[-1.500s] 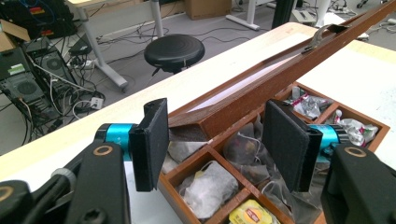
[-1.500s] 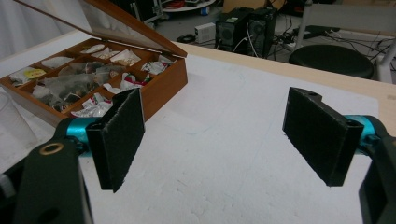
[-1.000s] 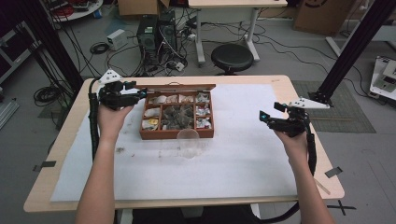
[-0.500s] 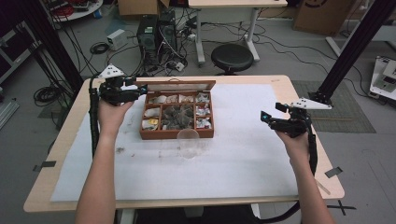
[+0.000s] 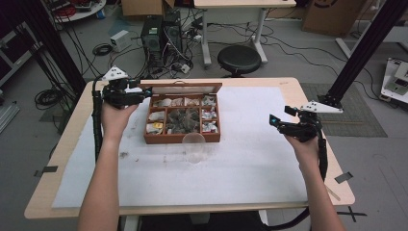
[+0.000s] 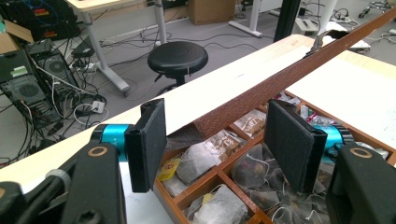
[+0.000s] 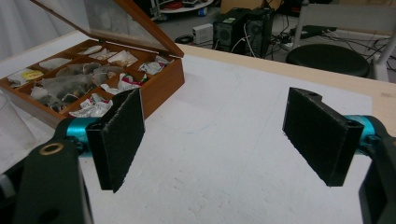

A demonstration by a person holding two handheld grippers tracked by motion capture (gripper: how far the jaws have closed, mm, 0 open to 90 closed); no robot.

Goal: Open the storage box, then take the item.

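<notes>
Left gripper [image 6: 212,144] at tea box [image 5: 183,139] lid [image 6: 299,70], jaws just been opening, lid edge between them w/o contact. Lid runs away diagonally, box just below-right. Right gripper [image 7: 219,135] wide open, empty, well apart over desk [image 5: 250,163]; I'd use left.

No print on the tea bags [image 6: 201,161] or elsewhere can be read.

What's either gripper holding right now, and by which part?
Nothing. The left gripper stands open at the tea box's raised lid, pads clear of it, its jaws just opening. The right gripper is open over bare table.
</notes>
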